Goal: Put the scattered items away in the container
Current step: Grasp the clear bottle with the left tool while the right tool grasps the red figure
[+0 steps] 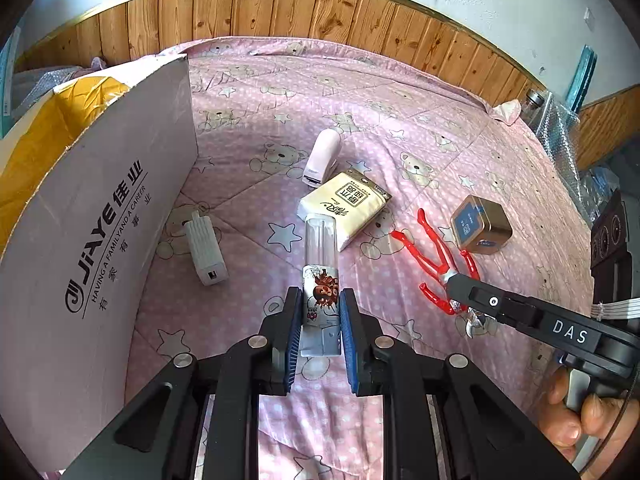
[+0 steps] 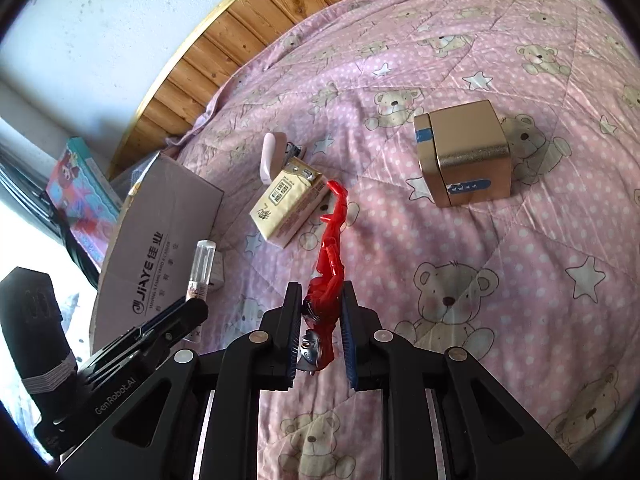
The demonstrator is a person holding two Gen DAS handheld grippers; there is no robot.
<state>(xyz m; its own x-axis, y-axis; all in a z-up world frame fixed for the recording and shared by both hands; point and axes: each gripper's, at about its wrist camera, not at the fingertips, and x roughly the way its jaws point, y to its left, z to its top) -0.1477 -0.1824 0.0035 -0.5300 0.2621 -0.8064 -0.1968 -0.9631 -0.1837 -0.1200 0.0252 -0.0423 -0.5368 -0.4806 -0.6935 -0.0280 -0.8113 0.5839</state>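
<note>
Left gripper (image 1: 320,312) clamped on the lower end of a clear-capped tube (image 1: 320,264) with a printed label, both blue pads pressed to its sides, tube pointing away over the pink bear-print bed (image 1: 400,92). Right gripper (image 2: 320,320) closed around the body of a red toy figure (image 2: 330,256), limbs stretched forward, head end between the pads. Just left of the held tube, an open cardboard box (image 1: 100,208) standing on the bed, yellow inside. Lying loose on the quilt: a white charger block (image 1: 204,246) near the box wall, a pink stapler (image 1: 322,156) touching a tissue pack (image 1: 346,208), and a gold cube tin (image 1: 482,224) well apart to the right.
</note>
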